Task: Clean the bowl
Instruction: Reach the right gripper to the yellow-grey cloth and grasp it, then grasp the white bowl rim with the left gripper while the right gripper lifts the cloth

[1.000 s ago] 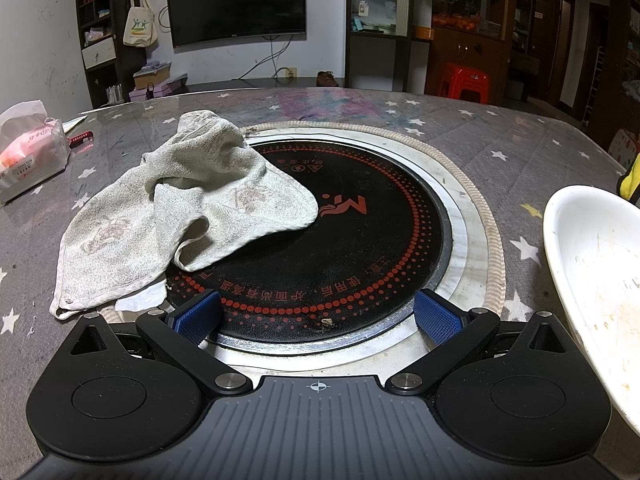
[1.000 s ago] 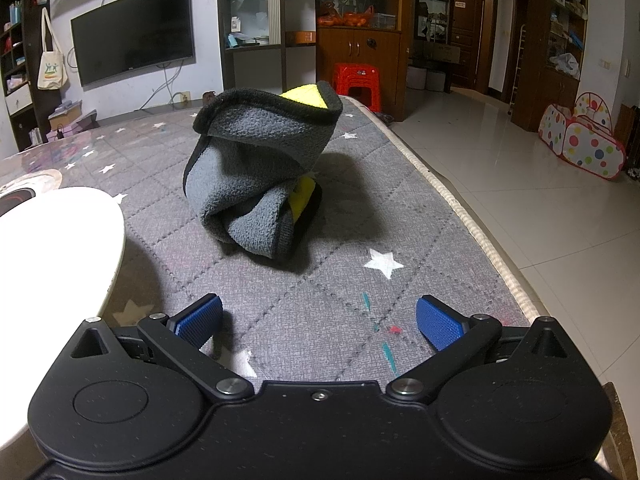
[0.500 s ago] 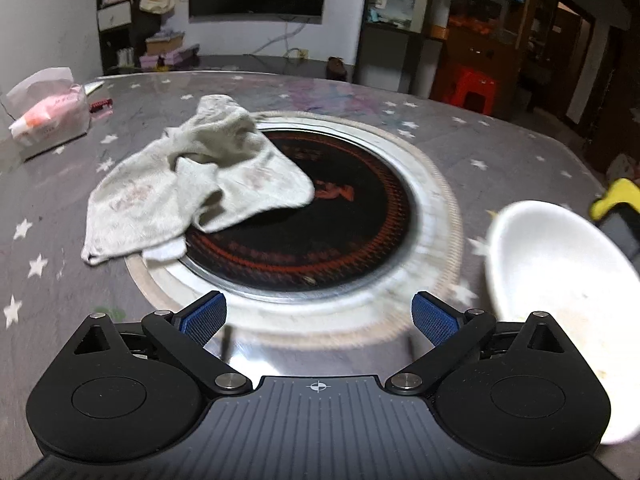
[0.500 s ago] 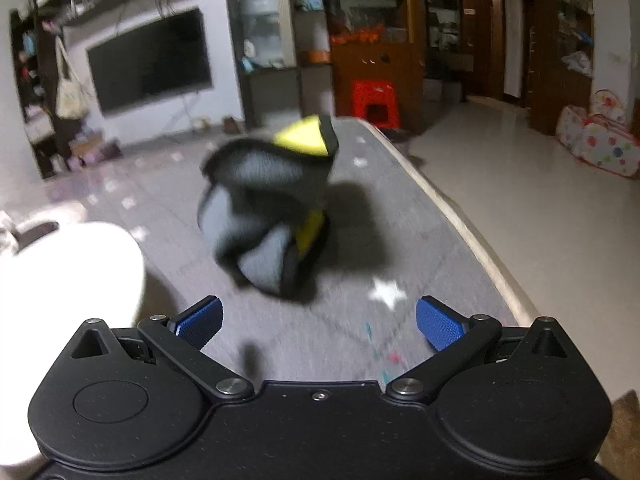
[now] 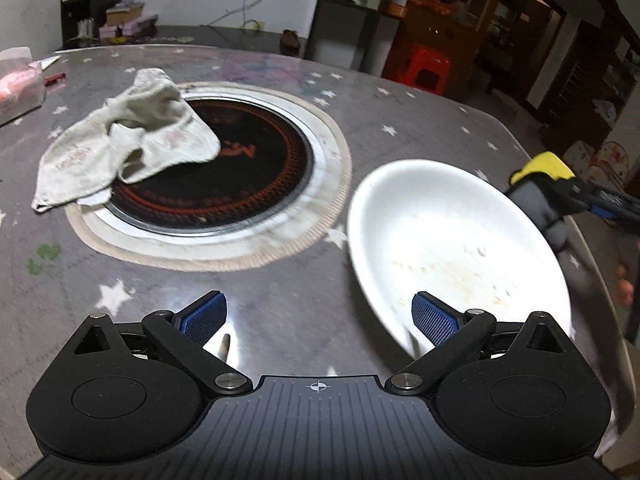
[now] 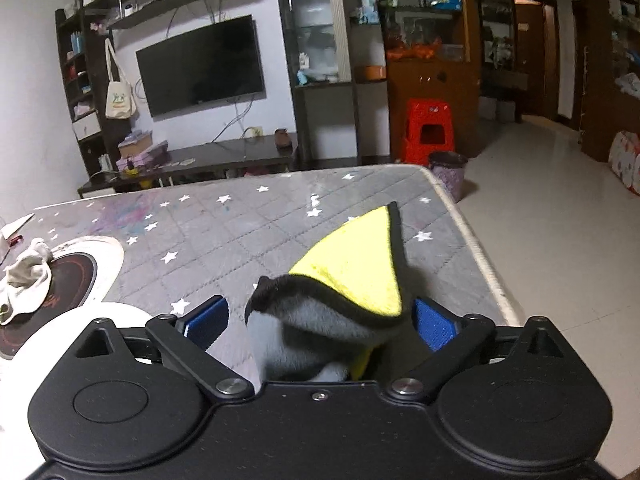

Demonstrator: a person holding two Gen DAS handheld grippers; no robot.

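The grey-and-yellow cloth (image 6: 340,312) sits between the spread right tongs (image 6: 320,322), ungripped. The soiled white bowl (image 5: 452,240) lies right-forward of the released left tongs (image 5: 318,316).

My right gripper (image 6: 320,320) now straddles the grey-yellow cloth (image 6: 340,300), jaws wide; my left gripper (image 5: 318,316) has swung toward the bowl (image 5: 452,240).

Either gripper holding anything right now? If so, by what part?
Left gripper: nothing, fingers open beside the bowl. Right gripper: the cloth sits between open fingers, not clamped.
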